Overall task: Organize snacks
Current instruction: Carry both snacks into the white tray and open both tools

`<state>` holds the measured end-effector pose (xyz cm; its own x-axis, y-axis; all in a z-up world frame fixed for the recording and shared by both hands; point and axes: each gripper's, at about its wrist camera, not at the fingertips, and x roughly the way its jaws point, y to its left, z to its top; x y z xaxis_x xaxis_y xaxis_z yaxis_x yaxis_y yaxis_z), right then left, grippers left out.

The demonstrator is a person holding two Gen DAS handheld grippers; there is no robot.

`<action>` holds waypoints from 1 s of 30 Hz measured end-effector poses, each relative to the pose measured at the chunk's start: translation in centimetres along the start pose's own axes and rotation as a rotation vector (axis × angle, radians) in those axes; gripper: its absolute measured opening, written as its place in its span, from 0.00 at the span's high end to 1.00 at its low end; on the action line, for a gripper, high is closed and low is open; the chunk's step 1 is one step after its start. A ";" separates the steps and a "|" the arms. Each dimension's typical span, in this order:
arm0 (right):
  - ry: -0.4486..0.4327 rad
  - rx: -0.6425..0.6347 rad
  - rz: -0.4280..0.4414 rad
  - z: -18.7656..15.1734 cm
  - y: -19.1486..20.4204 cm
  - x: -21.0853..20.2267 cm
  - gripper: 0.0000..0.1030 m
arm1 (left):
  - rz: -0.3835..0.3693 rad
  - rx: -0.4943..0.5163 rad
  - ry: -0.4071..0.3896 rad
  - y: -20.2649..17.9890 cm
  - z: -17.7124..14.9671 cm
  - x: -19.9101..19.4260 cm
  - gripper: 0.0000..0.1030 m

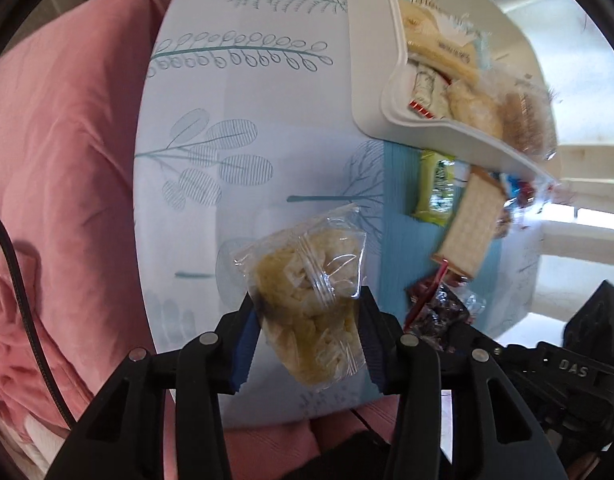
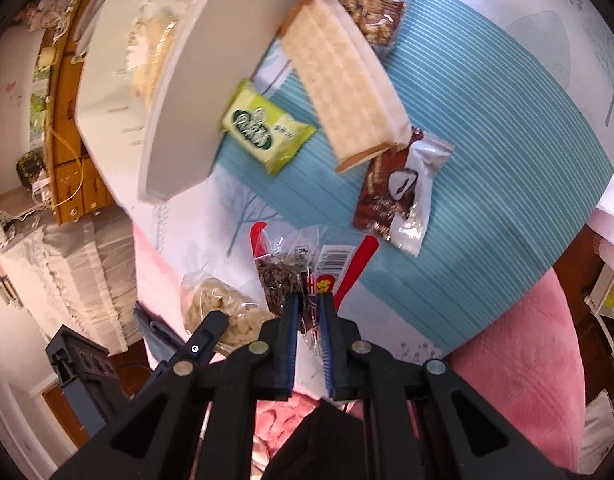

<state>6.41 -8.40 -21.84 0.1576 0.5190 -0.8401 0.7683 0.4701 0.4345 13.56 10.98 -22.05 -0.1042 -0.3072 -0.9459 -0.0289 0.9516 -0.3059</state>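
A clear, crinkled bag of pale yellow puffed pieces (image 1: 307, 300) is clamped between the left gripper (image 1: 307, 344) fingers and held above the table (image 1: 235, 92). A thin clear packet with red trim and dark dried contents (image 2: 295, 280) is pinched between the nearly closed fingers of the right gripper (image 2: 309, 344), low over the table edge. The table is covered by a smooth white cloth printed with leaf and tree outlines, and a ribbed teal mat (image 2: 487, 152) lies on it. On the mat are seen a flat green wrapper (image 2: 267, 130), a long rectangular cracker pack (image 2: 347, 92), a glossy brown-and-white packet (image 2: 399, 192) and a clear bag of nutty bits (image 2: 375, 12). A white plastic bin (image 1: 387, 72) with rounded corners is filled with pale wrapped biscuits and cakes. Pink fabric (image 1: 63, 160) lies beside the table.
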 end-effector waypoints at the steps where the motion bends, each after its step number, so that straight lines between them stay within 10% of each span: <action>1: 0.003 -0.009 0.007 -0.2 0.2 -0.4 0.90 | -0.003 -0.008 -0.003 0.0 -0.2 -0.7 0.57; 30: -0.282 -0.411 0.166 5.8 7.5 -11.1 0.90 | -0.244 0.057 -0.358 -10.7 5.3 -12.6 0.57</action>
<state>14.03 -14.72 -11.15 0.4605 0.4246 -0.7796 0.4213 0.6685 0.6129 20.50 4.61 -7.42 0.2503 -0.5145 -0.8202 0.0458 0.8525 -0.5208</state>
